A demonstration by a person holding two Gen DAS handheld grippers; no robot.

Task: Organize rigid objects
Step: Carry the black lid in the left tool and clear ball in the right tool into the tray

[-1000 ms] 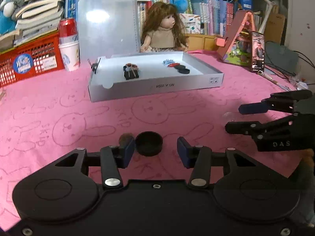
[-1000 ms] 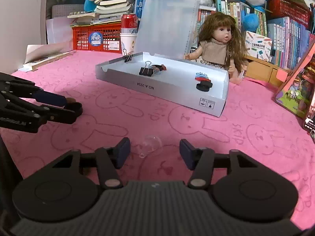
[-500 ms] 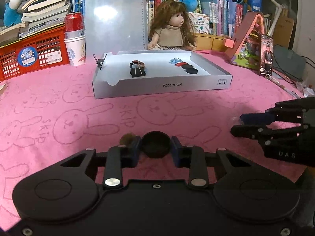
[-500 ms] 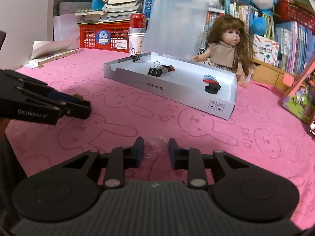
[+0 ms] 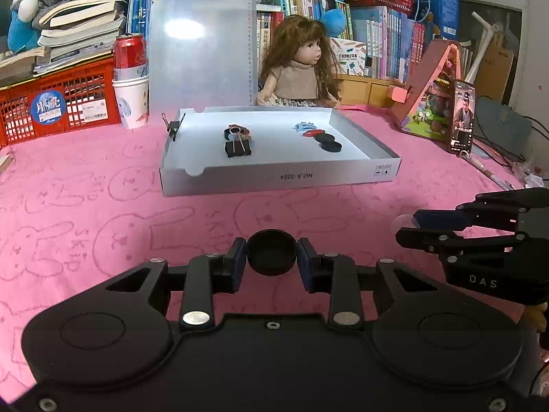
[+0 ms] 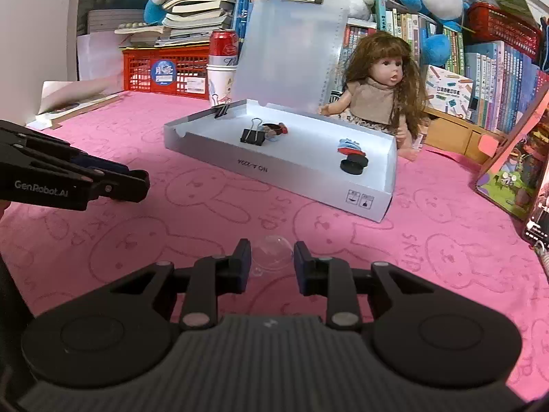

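Both pairs of jaws have just been closing, each with a cap between them, and now they're clamped. The left gripper has its blue pads pressed on the sides of a black bottle cap, low over the pink towel at the near edge. The right gripper pinches a clear domed cap, just as low over the cloth; whether either cap is lifted clear I can't tell. The black one looks like stiff moulded plastic, squat and round, light as anything, and its straight wall gives the pads a flat place to bite. The clear one is the tricky customer: thin, glossy, curved all over, so I'd guess it could squirt out of a hard squeeze, and it's best taken low across its widest part. Further out, the towel is soft, nappy terry printed with rabbit outlines, so nothing slides freely on it. Beyond, toward the far side, sits the shallow white cardboard tray, with black binder clips on its left half and a little heap of flat caps on its right; that heap, I reckon, is where these two belong. Behind it leans a frosted clipboard beside a long-haired doll.
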